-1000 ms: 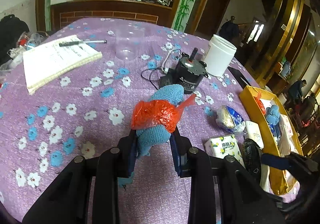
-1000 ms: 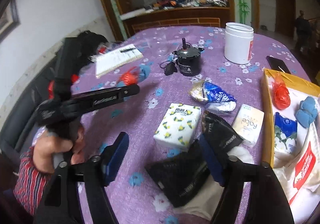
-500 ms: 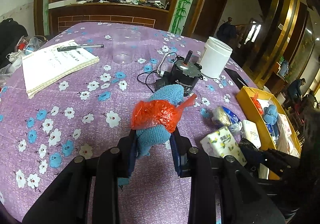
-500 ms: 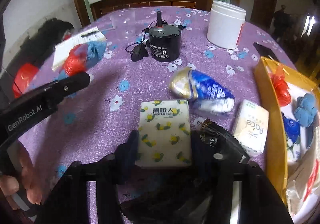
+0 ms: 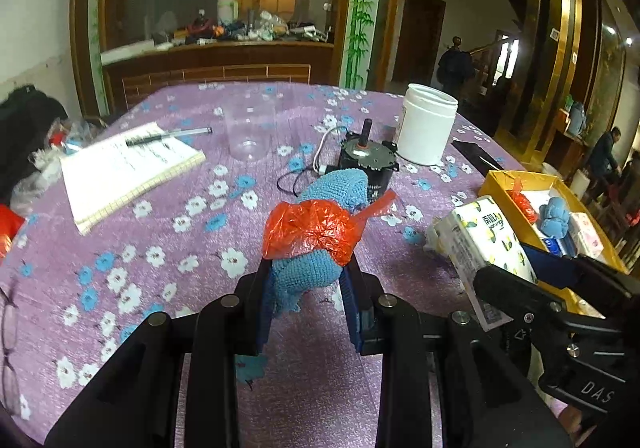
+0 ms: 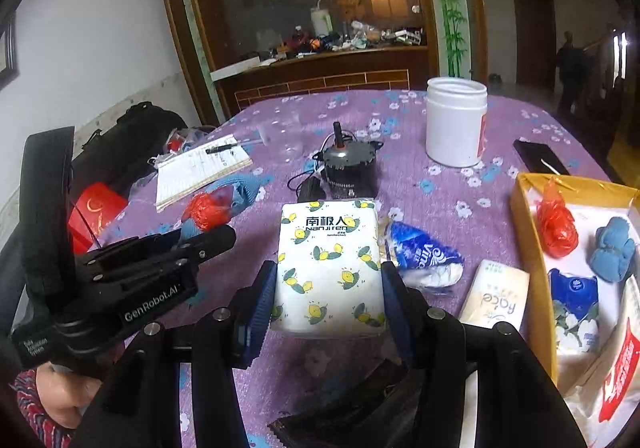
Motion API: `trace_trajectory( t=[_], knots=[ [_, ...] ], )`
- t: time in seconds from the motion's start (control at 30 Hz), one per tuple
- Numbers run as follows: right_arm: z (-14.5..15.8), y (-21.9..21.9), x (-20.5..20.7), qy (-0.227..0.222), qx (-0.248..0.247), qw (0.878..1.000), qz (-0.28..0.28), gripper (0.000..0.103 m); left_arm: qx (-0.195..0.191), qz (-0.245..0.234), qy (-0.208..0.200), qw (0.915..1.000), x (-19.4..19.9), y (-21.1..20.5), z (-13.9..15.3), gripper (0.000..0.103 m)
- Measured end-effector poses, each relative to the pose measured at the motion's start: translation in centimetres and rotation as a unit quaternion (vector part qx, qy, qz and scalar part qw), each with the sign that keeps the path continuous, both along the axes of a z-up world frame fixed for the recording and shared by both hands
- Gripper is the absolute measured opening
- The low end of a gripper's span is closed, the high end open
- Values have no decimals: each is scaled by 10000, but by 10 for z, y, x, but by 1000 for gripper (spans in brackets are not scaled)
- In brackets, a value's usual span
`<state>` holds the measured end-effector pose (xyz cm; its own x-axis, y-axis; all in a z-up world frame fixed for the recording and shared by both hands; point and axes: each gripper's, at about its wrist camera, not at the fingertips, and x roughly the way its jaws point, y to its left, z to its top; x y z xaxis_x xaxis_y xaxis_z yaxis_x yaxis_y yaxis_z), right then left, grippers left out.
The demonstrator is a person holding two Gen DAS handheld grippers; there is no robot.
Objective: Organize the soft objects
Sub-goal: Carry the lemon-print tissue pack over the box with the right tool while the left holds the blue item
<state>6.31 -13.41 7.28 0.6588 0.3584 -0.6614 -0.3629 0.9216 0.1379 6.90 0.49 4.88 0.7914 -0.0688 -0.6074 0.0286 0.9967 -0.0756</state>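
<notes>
**Gripping a soft item in each hand, both ready for the yellow box**

Holding firm in the left wrist view, the left gripper (image 5: 306,288) has its jaws drawn narrow on a blue knitted cloth (image 5: 316,248) wrapped in a red plastic bag (image 5: 310,230). That grip looks the same as a second ago. What differs is at 3 o'clock: the tissue pack (image 5: 480,240), which lay flat on the purple flowered tablecloth (image 5: 160,248), now sits lifted and tilted between the fingers of the right gripper (image 5: 524,276). Just beyond it, at 2 o'clock, is the yellow box (image 5: 516,178), which already contains a red bag and a blue cloth.

In the right wrist view, the right gripper (image 6: 328,296) was wide open a second ago with nothing between its fingers; its jaws have since closed halfway, and both blue pads now press the sides of the tissue pack (image 6: 330,248). The yellow box (image 6: 528,248) lies at 3 o'clock, the left gripper (image 6: 188,236) with its bundle at 9 o'clock. A blue wrapped packet (image 6: 424,256) and a slim tissue packet (image 6: 496,296) remain on the cloth between pack and box.

Judging from this, both hands are loaded, so the likely next step is carrying them to the box.
</notes>
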Motion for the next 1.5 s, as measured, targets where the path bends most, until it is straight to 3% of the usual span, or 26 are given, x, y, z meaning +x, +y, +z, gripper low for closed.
trace_trajectory(
  t=[0.27, 0.53, 1.17, 1.5],
  knots=[
    [4, -3, -3, -124, 71, 9999, -16, 53, 654, 256, -560, 9960, -12, -11, 10, 27],
    [9, -5, -7, -242, 119, 9996, -68, 53, 987, 280, -802, 9915, -17, -19, 13, 27],
    [10, -9, -7, -274, 166, 9994, -145, 53, 1200, 290, -922, 9881, -22, -28, 12, 27],
    [11, -12, -6, -279, 179, 9993, -183, 53, 1062, 253, -887, 9901, -21, -26, 13, 27]
  ],
)
